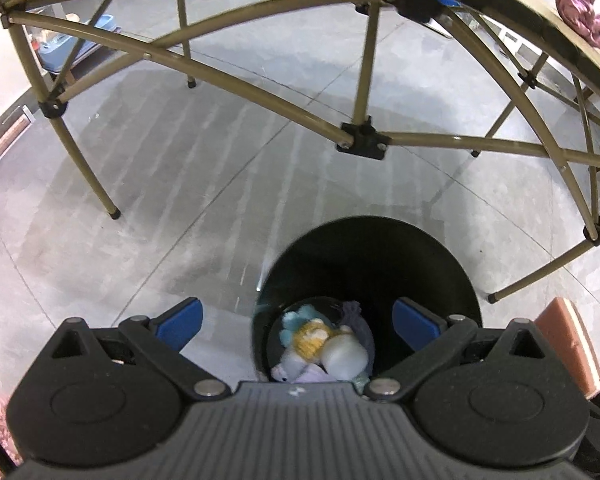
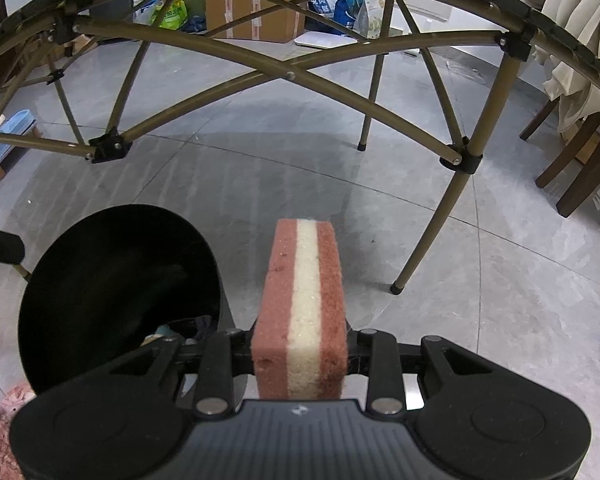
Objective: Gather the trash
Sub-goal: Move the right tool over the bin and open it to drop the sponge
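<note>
A black round trash bin (image 1: 440, 280) stands on the grey floor beside a folding table. Inside it lie several scraps: a white bottle (image 1: 346, 356), a yellow and pale blue soft item (image 1: 306, 330) and crumpled paper. My left gripper (image 1: 298, 322) hangs open above the bin's mouth, its blue pads (image 1: 182, 324) wide apart with nothing between them. My right gripper (image 2: 300, 344) is shut on a pink sponge with a white middle layer (image 2: 302, 300), held upright just right of the bin (image 2: 112, 280). That sponge (image 1: 568, 344) also shows at the right edge of the left wrist view.
The tan tube frame of the folding table (image 1: 360, 140) crosses above and behind the bin, with a leg (image 2: 432, 220) close to the sponge. Wooden chairs (image 2: 572, 152) stand at the right, boxes and bags (image 2: 256, 8) at the back. A pink cloth (image 1: 584, 12) lies on the tabletop.
</note>
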Tool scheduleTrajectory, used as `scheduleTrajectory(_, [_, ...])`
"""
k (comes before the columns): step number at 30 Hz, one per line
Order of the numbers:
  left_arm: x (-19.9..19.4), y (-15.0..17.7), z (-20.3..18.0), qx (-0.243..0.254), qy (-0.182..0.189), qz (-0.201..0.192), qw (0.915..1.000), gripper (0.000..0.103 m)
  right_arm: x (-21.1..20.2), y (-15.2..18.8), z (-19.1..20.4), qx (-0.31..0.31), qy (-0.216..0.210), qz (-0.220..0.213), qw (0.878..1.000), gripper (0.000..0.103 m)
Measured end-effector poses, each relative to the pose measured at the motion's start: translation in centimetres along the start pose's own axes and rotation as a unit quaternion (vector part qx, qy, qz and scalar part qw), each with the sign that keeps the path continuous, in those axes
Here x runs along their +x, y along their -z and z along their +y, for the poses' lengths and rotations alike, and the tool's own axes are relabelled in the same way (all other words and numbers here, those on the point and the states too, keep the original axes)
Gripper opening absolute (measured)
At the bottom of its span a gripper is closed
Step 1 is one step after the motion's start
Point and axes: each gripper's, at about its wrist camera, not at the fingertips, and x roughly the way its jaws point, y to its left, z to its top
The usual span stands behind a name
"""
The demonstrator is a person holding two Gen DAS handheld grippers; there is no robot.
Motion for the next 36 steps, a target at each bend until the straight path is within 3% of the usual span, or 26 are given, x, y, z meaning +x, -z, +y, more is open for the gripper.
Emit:
scheduleTrajectory(12, [0.1, -0.3, 4.3, -0.018, -0.035, -0.007, 0.9992, 0.103, -1.1, -0.3, 2.2, -0.02, -0.026, -0.006, 0.999, 0.03])
scheduleTrajectory(36, [1.0, 0.7, 11.1, -0.056, -0.07, 0.02, 0.9958, 0.103, -0.2, -1.6, 12.1, -0.094, -0.074, 0.009, 0.993, 0.03])
